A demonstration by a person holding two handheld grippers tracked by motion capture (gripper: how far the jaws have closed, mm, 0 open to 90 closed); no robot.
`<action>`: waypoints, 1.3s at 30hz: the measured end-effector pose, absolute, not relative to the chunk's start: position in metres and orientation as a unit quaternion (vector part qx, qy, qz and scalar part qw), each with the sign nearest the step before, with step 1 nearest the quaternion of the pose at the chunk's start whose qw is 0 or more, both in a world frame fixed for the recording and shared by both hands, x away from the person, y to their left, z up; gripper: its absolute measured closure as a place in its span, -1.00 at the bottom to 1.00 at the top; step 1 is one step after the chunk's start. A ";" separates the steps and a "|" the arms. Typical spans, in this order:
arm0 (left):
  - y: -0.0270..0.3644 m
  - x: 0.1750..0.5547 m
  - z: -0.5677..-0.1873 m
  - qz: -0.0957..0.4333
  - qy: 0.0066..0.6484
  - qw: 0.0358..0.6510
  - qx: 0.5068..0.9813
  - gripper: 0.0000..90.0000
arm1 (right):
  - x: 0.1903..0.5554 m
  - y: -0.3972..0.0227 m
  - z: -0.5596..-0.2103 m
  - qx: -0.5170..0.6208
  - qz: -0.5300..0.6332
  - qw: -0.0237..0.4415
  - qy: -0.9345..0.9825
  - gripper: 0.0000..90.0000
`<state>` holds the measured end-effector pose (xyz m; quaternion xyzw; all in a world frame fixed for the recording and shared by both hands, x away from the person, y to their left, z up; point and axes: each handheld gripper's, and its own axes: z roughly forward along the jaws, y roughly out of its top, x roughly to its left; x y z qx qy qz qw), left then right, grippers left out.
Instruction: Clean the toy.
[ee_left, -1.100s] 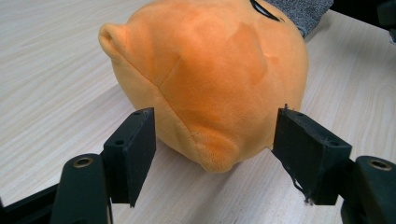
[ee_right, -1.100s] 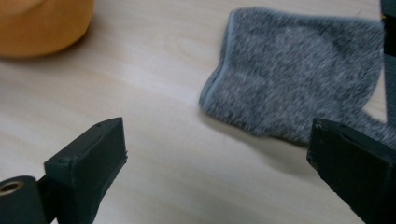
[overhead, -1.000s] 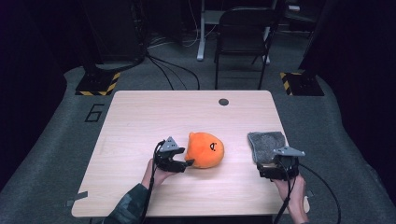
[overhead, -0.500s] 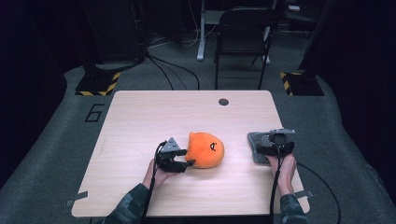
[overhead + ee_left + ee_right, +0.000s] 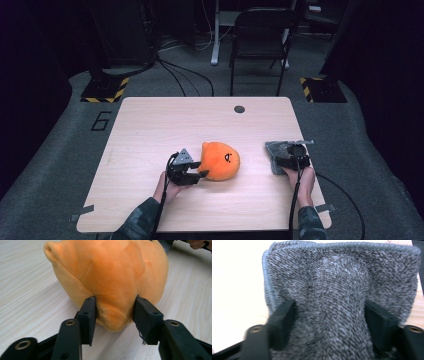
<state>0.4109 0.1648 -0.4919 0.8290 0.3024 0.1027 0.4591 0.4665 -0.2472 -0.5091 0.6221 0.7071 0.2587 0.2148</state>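
Observation:
An orange plush toy point(image 5: 220, 160) with a small black face mark lies in the middle of the wooden table point(image 5: 175, 120). My left gripper point(image 5: 196, 170) is at its left side. In the left gripper view its jaws have just been closing, and both pads press a bulge of the plush point(image 5: 112, 272). A grey knitted cloth point(image 5: 276, 150) lies near the table's right edge. My right gripper point(image 5: 292, 155) is lowered onto it. Its jaws have just been closing, and the cloth point(image 5: 337, 277) is bunched into a raised ridge between the pads.
A small dark round cap point(image 5: 239, 109) sits in the tabletop at the far side. Beyond the table stands a dark chair point(image 5: 260, 30) among floor cables. The table's right edge point(image 5: 312, 165) runs close to the cloth.
My right hand has moved forward and down from the table's front onto the grey cloth, and its jaws have narrowed. The left gripper has stayed at the plush, its jaws narrower.

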 end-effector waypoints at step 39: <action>0.162 0.406 -0.490 0.117 0.298 0.461 0.827 0.56 | 0.416 -0.179 -0.424 0.497 0.419 0.201 0.733 0.65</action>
